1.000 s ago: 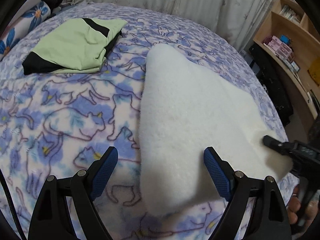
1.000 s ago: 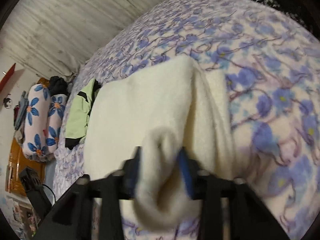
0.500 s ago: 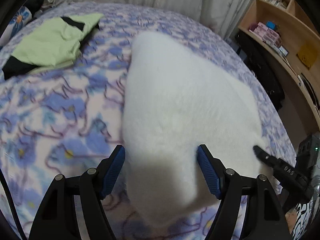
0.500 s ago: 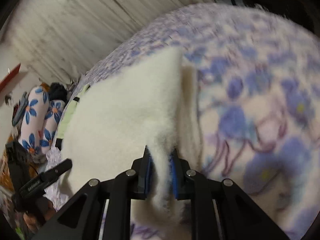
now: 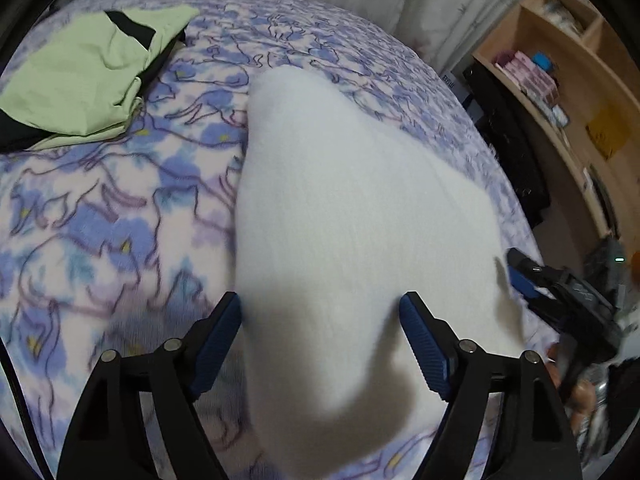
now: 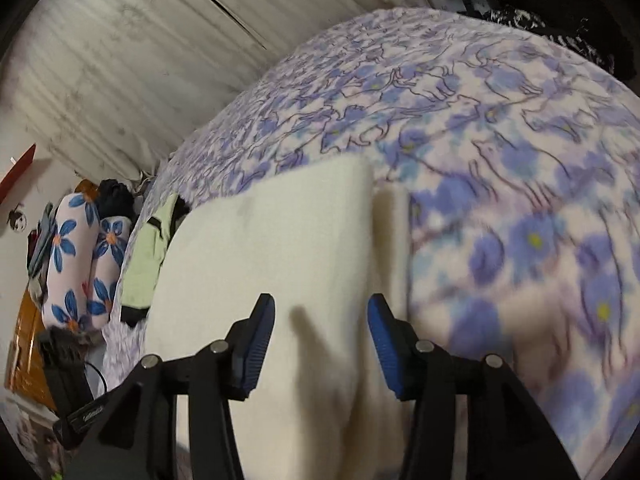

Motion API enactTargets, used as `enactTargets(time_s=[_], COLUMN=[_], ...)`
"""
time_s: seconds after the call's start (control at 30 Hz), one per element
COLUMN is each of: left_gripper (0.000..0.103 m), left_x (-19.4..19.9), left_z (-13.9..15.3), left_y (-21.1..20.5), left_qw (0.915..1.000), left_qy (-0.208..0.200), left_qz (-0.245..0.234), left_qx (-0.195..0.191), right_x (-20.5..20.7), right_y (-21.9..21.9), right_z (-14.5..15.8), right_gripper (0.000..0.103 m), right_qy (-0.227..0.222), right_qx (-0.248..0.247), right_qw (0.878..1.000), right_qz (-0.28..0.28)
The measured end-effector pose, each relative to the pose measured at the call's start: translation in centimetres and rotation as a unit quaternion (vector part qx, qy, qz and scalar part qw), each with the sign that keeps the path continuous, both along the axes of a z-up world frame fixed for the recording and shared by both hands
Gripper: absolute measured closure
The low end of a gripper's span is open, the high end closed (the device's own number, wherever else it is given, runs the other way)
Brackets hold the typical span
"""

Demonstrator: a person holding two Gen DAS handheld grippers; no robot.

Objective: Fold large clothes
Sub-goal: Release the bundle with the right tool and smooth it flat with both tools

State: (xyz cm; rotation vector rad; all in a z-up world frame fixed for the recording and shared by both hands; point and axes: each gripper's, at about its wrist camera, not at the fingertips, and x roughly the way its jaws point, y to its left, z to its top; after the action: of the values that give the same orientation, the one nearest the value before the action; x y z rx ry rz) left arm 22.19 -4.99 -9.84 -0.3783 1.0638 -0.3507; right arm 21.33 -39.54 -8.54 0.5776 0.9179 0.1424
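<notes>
A cream fleece garment [image 5: 340,208] lies folded on the bed, its near end hanging toward me. My left gripper [image 5: 322,340] is open, its blue pads either side of the garment's near end, not closed on it. My right gripper [image 6: 320,348] is open over the garment [image 6: 280,248] at its near right edge, where a second layer shows beside the top layer. The right gripper also shows in the left wrist view [image 5: 560,292] at the garment's right corner.
A purple flower-print blanket [image 5: 100,220] covers the bed. A folded light green and black garment [image 5: 88,68] lies at the far left. Flowered pillows [image 6: 76,264] lie beyond it. Wooden shelves [image 5: 580,92] stand to the right. Curtains [image 6: 140,48] hang behind the bed.
My right gripper was shut on the cream garment's edge and has opened, letting it go. My left gripper moved right, from beside the garment's left edge to over its near end.
</notes>
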Motion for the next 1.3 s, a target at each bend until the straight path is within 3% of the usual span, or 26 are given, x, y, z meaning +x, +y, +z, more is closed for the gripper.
enactTargets(time_s=[0.1,0.2,0.23,0.33,0.43,0.5,0.57,0.77,0.93,1.13,1.3], left_gripper=[0.024,0.024,0.024,0.025,0.025,0.022,0.021,0.021,0.021,0.026,0.041], left_x=[2.7,5.2,6.0,7.5,7.9,8.0,7.7,5.7,1.6,-2.7,-5.4], left_z=[0.4,0.4,0.4,0.5,0.4,-0.1,-0.3,1.7,4.0,5.5,5.1], left_y=[0.6,0.6,0.4,-0.2,-0.9,-1.4,-1.7,-2.2,-3.0,-3.4,-4.3], left_qw=[0.9998,0.9999,0.9999,0.9999,0.9995,0.9990,0.9985,0.9946,0.9868,0.9860,0.9871], left_qy=[-0.001,0.003,0.003,0.006,-0.008,-0.014,-0.024,-0.051,-0.089,-0.108,-0.109], left_qz=[-0.003,-0.003,-0.007,-0.015,-0.028,-0.031,-0.029,-0.021,-0.029,-0.026,-0.032], left_qx=[-0.021,-0.014,-0.012,-0.002,0.011,0.027,0.039,0.089,0.132,0.125,0.113], right_x=[3.0,4.7,5.0,4.2,3.2,3.7,3.8,2.1,-1.3,-5.3,-7.4], right_y=[-0.4,-0.2,-0.1,-0.3,-0.7,-0.8,-0.7,0.1,2.4,7.8,11.2], right_z=[-0.7,-1.2,-1.2,0.2,0.8,-1.4,-2.2,0.8,4.2,5.0,3.4], right_gripper=[0.055,0.059,0.073,0.090,0.090,0.090,0.089,0.084,0.084,0.084,0.084], right_qy=[0.013,0.017,0.020,-0.009,-0.037,-0.004,-0.001,-0.008,-0.050,-0.069,-0.059], right_qx=[0.002,-0.009,-0.026,-0.045,-0.066,-0.072,-0.075,-0.107,-0.135,-0.142,-0.145], right_qw=[1.000,1.000,0.999,0.999,0.997,0.997,0.997,0.994,0.990,0.986,0.983], right_qz=[-0.004,-0.003,-0.002,-0.003,-0.019,-0.019,-0.017,-0.023,-0.002,0.058,0.092])
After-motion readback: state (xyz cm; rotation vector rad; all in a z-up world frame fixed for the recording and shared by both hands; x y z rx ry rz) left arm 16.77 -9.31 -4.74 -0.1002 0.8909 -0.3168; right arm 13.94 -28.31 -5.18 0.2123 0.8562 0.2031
